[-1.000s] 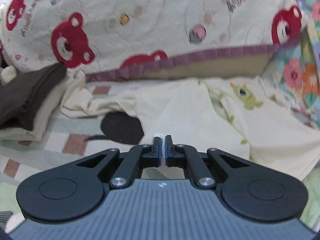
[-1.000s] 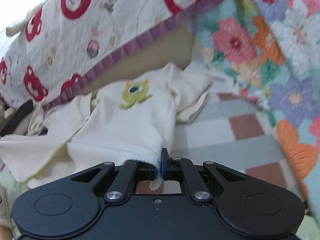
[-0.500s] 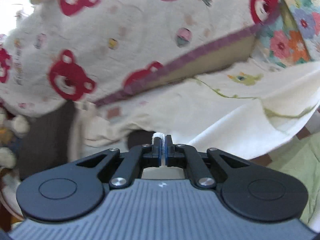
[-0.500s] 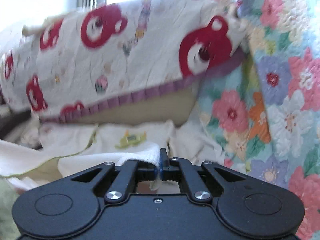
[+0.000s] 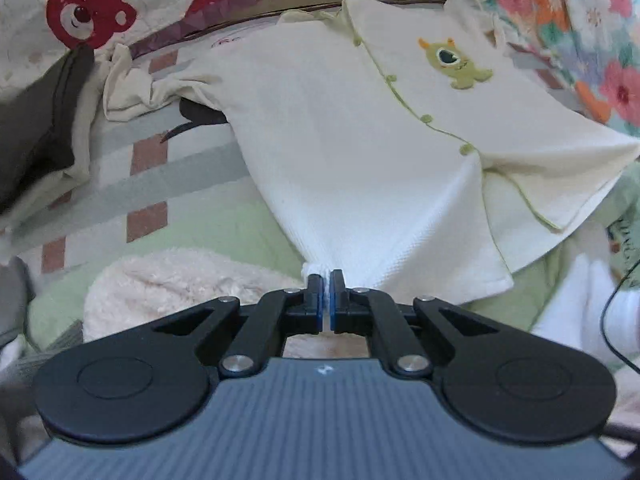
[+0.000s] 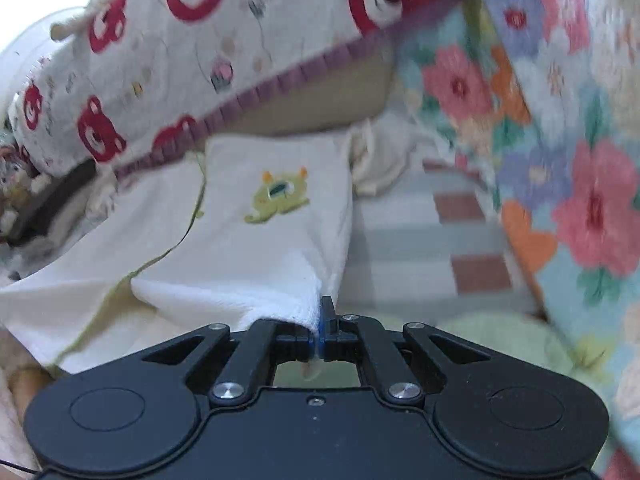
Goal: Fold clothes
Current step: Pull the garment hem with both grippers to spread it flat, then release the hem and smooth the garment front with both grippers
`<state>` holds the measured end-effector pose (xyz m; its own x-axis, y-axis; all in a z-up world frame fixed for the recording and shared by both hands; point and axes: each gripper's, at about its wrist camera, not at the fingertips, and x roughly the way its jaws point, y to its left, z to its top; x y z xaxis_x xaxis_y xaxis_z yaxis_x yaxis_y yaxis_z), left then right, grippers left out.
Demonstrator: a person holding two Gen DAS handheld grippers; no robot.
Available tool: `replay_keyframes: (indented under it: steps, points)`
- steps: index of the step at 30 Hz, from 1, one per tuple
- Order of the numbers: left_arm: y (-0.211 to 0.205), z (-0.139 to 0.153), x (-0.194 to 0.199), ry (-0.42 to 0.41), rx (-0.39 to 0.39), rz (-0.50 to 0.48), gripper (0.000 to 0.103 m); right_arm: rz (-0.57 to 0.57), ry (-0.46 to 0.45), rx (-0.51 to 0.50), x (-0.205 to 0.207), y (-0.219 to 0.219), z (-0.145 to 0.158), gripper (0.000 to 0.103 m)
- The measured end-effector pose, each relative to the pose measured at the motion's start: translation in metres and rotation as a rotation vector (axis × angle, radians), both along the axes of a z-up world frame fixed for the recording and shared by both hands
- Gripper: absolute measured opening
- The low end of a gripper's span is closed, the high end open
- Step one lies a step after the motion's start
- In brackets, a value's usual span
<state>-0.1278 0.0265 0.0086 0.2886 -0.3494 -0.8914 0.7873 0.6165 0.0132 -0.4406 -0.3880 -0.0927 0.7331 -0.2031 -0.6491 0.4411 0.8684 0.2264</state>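
Note:
A cream baby shirt (image 5: 360, 140) with green buttons and a green monster patch (image 5: 456, 64) lies stretched out flat on the striped bed cover. My left gripper (image 5: 326, 280) is shut on its bottom hem at the left corner. My right gripper (image 6: 320, 312) is shut on the hem's other corner; the shirt (image 6: 248, 240) spreads away from it to the left, monster patch (image 6: 280, 196) facing up. One sleeve (image 5: 148, 88) lies crumpled at the far left.
A bear-print quilt (image 5: 88, 12) rises behind the shirt. A floral quilt (image 6: 560, 160) stands on the right. A dark folded garment (image 5: 36, 128) lies at the left. A fluffy cream blanket (image 5: 168, 284) lies near my left gripper. The striped cover (image 6: 420, 240) shows right of the shirt.
Both grippers, still holding the hem, lifted the shirt, then lowered it toward me. The shirt now lies spread flat and taut instead of bunched.

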Motion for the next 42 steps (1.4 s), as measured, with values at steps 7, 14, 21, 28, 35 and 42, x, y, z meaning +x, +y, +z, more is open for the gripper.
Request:
replay_keyframes:
  steps: [7,14,21,28,35,42]
  points:
    - [0.014,0.044,0.002,0.008,-0.005,0.014,0.002,0.023,-0.092,-0.027,-0.011,0.002,0.046,0.003]
    - [0.015,0.017,-0.006,0.127,0.076,-0.017,0.002,-0.007,-0.013,0.010,-0.038,0.014,0.033,0.003]
    - [-0.017,-0.025,-0.029,0.080,0.199,-0.135,0.003,-0.039,0.247,0.102,-0.024,-0.002,-0.051,0.016]
    - [-0.026,0.007,-0.021,0.113,0.161,-0.140,0.008,-0.043,0.121,0.238,-0.028,-0.015,-0.014,0.026]
    - [-0.052,0.042,-0.040,0.062,0.067,-0.240,0.019,0.006,-0.041,0.256,-0.005,-0.010,0.027,0.026]
    - [-0.086,0.011,-0.045,0.109,0.014,-0.266,0.019,0.208,-0.044,0.393,0.031,0.001,0.032,0.026]
